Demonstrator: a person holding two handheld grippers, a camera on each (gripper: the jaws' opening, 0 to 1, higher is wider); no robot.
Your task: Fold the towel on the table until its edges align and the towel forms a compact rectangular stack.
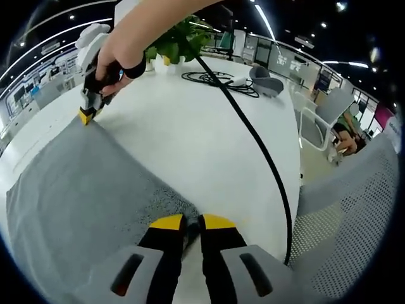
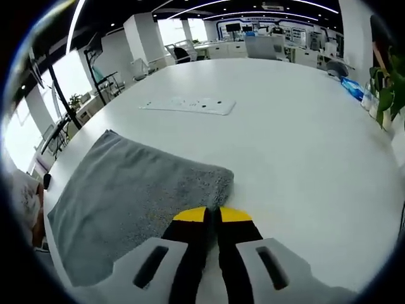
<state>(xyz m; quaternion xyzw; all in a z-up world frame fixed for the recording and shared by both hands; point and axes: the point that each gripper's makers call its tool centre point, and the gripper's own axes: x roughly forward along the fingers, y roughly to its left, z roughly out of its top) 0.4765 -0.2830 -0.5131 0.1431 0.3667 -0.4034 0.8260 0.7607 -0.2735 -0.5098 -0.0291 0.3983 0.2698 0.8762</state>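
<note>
A grey towel (image 1: 82, 196) lies flat on the white table (image 1: 190, 133). In the left gripper view my left gripper (image 1: 193, 223) is shut on the towel's near corner, its yellow-tipped jaws pressed together over the fabric edge. At the towel's far corner, a hand holds my right gripper (image 1: 87, 115), tips down on the cloth. The right gripper view has the towel (image 2: 133, 196) spreading away to the left. There my right gripper (image 2: 212, 215) is shut at the towel's edge, just below its rounded corner.
A black cable (image 1: 253, 139) runs across the table to a coil at the back, beside a potted plant (image 1: 177, 41). A mesh chair (image 1: 354, 209) stands at the right. A white power strip (image 2: 188, 104) lies beyond the towel, and a blue bottle (image 2: 354, 88) sits far right.
</note>
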